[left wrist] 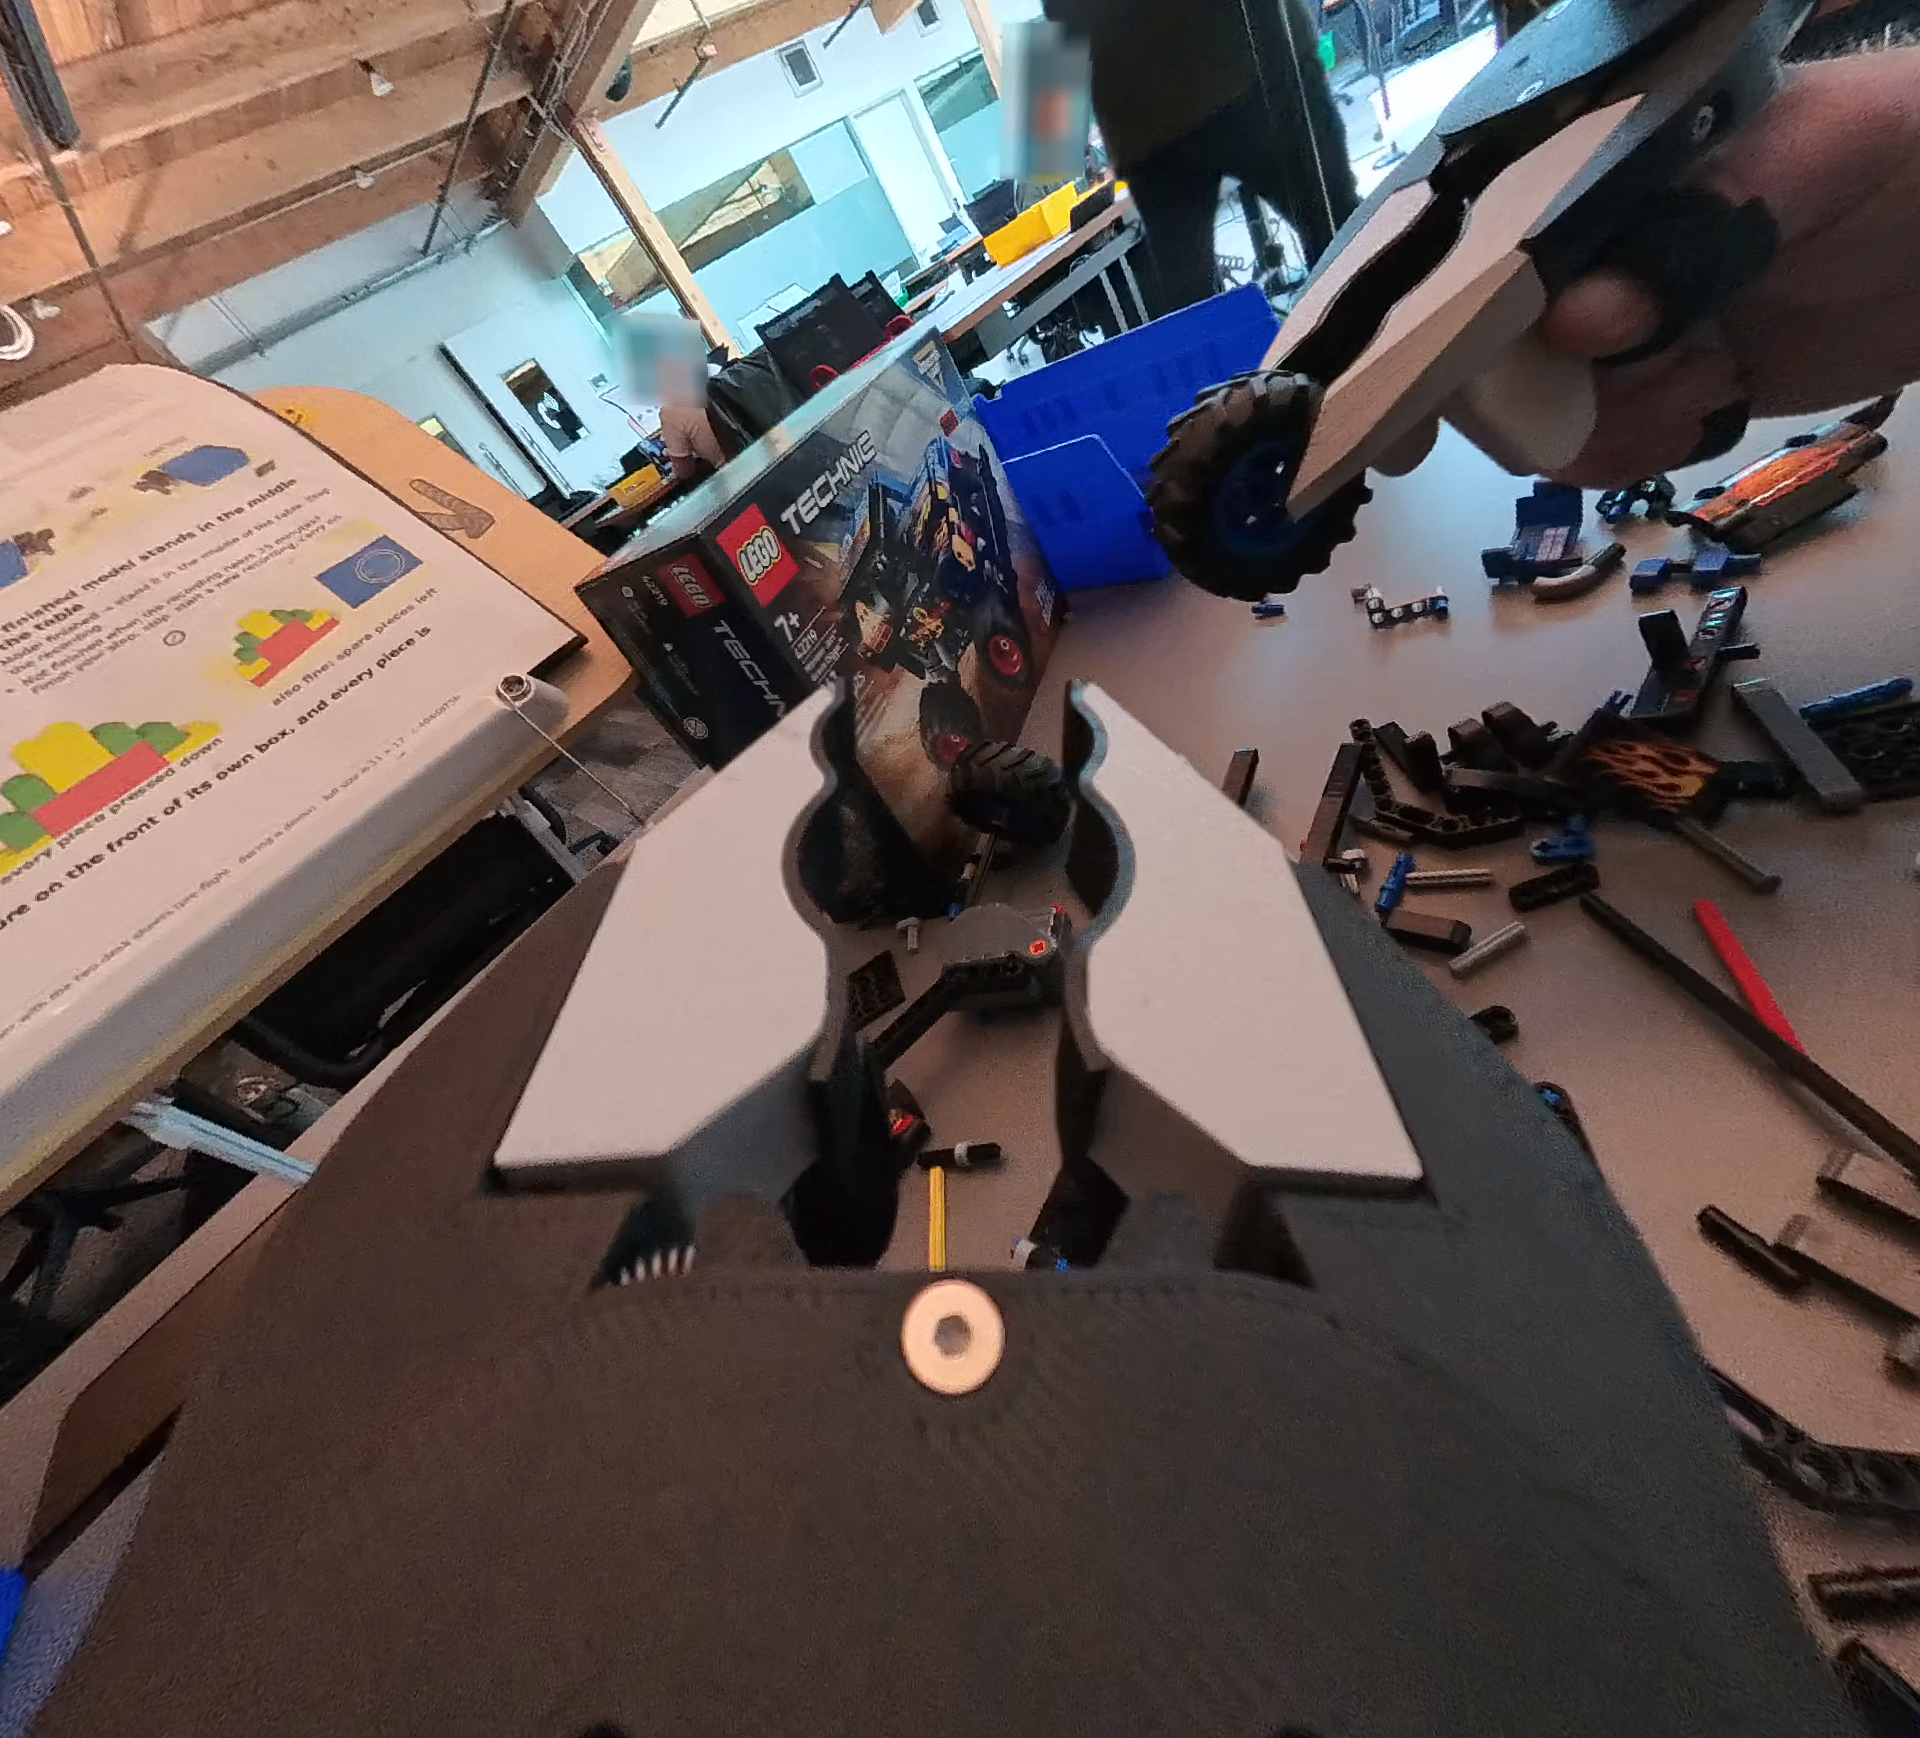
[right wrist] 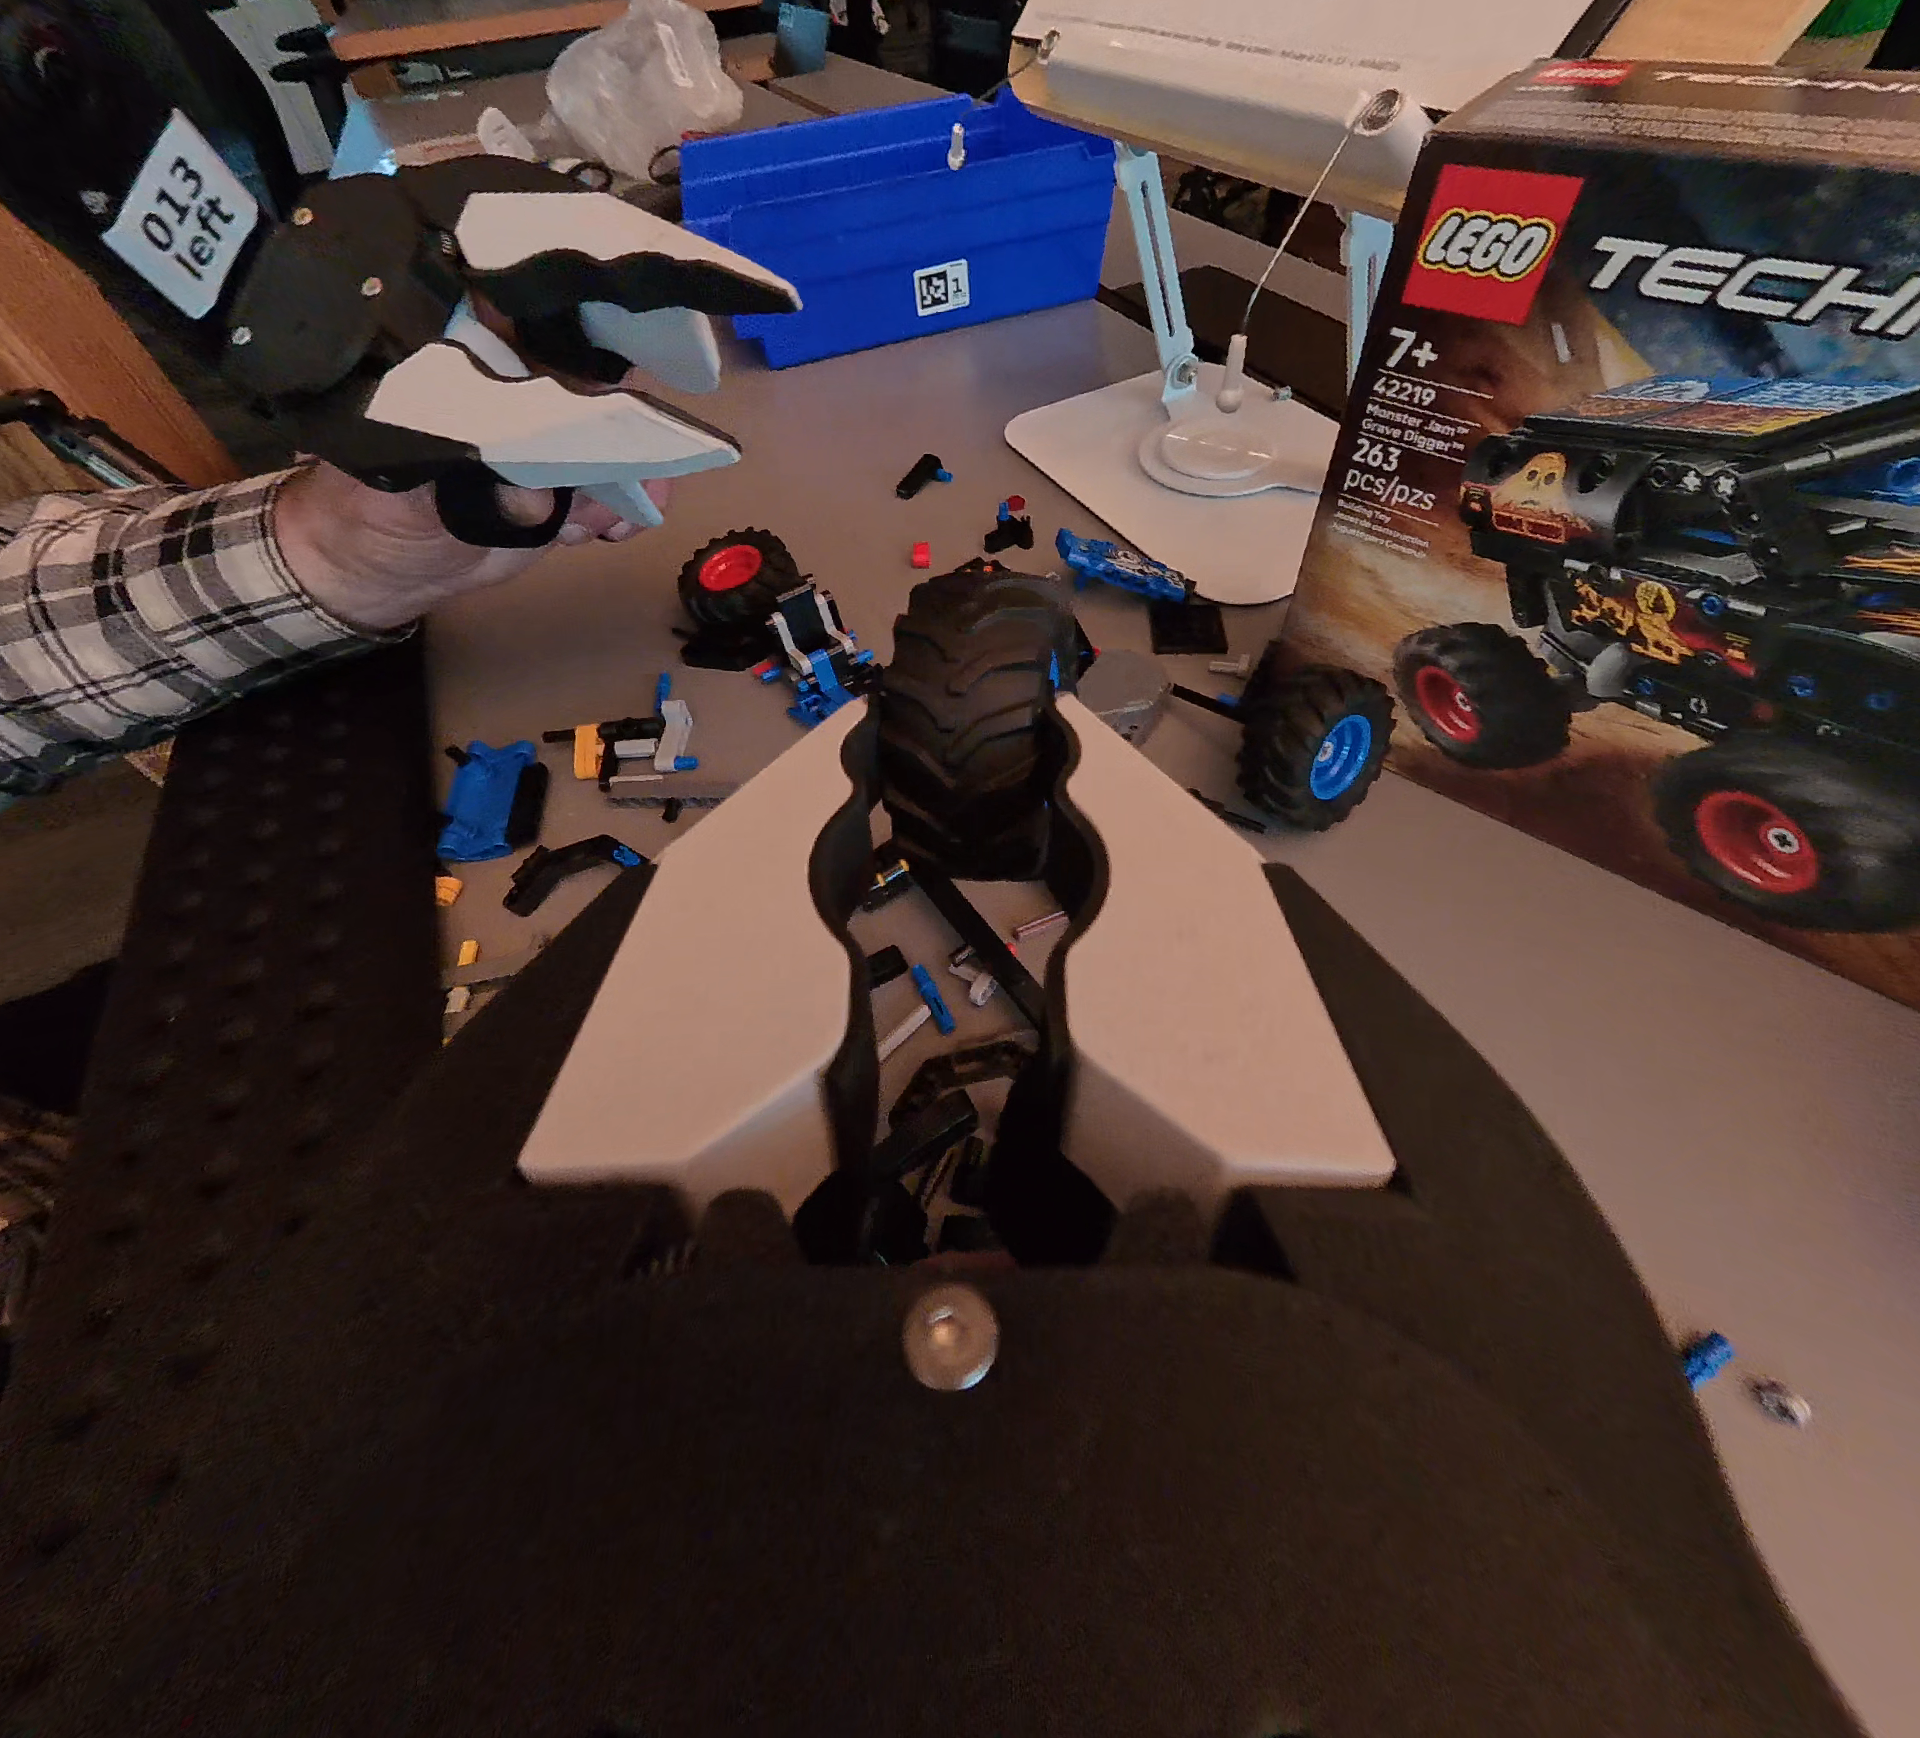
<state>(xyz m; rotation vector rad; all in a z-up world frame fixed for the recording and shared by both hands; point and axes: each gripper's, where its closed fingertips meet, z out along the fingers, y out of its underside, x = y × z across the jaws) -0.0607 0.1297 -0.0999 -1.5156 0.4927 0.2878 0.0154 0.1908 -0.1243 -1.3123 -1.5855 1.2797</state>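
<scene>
one knobby black wheel with a blue hub is pinched across its tread by the right hand-held gripper, above the surface. it looks light, the tyre rubbery and grippy. the left hand-held gripper hangs parted and empty.

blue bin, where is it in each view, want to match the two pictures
Left wrist view: the blue bin is upper right of centre, behind the toy box, left of the right tool's wheel.
Right wrist view: blue bin upper centre, right of the left tool.
Shared landmark: the toy box.
</scene>
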